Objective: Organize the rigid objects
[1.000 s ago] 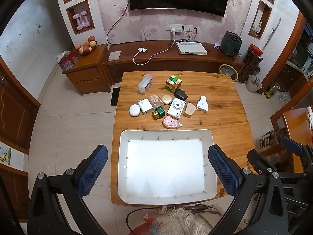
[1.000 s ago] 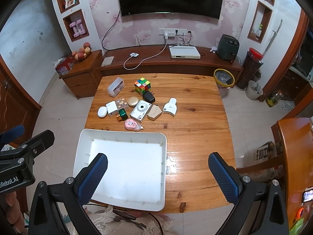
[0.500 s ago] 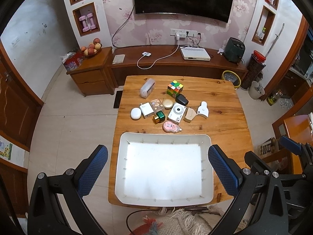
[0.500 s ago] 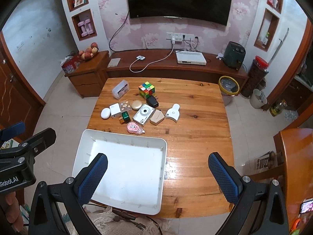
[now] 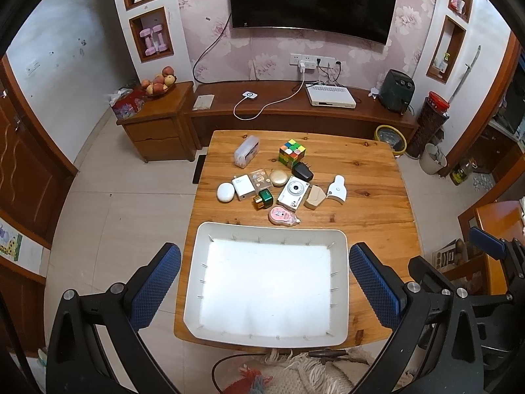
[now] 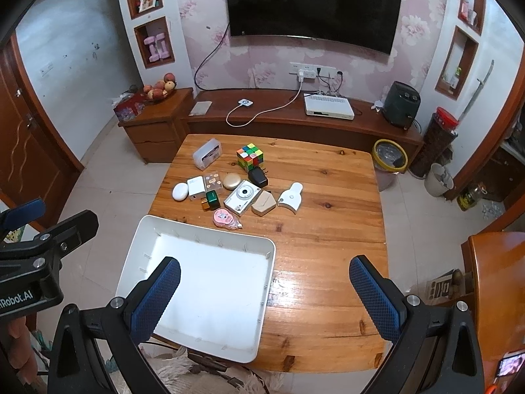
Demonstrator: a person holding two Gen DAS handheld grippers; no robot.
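Observation:
A white tray [image 5: 193, 282] lies empty on the near part of the wooden table [image 5: 370, 197]; it also shows in the right wrist view [image 6: 137, 246]. Beyond it lie several small objects: a Rubik's cube [image 5: 291, 153], a white camera [image 5: 293, 193], a pink tape dispenser [image 5: 281, 215], a green bottle [image 5: 263, 198], a white oval case [image 5: 225, 192] and a clear box [image 5: 246, 155]. My left gripper [image 5: 265, 285] is open and empty high above the tray. My right gripper [image 6: 265, 295] is open and empty above the tray's right edge.
A TV cabinet [image 5: 295, 108] with a white set-top box [image 5: 329, 96] stands behind the table. A side cabinet [image 5: 154, 124] with fruit is at the back left. A yellow bin [image 5: 390, 138] stands at the back right. Another wooden table [image 5: 498, 229] is at the right.
Both grippers have risen and drawn back from the table, so the table and tray look smaller and lower. Nothing on the table moved.

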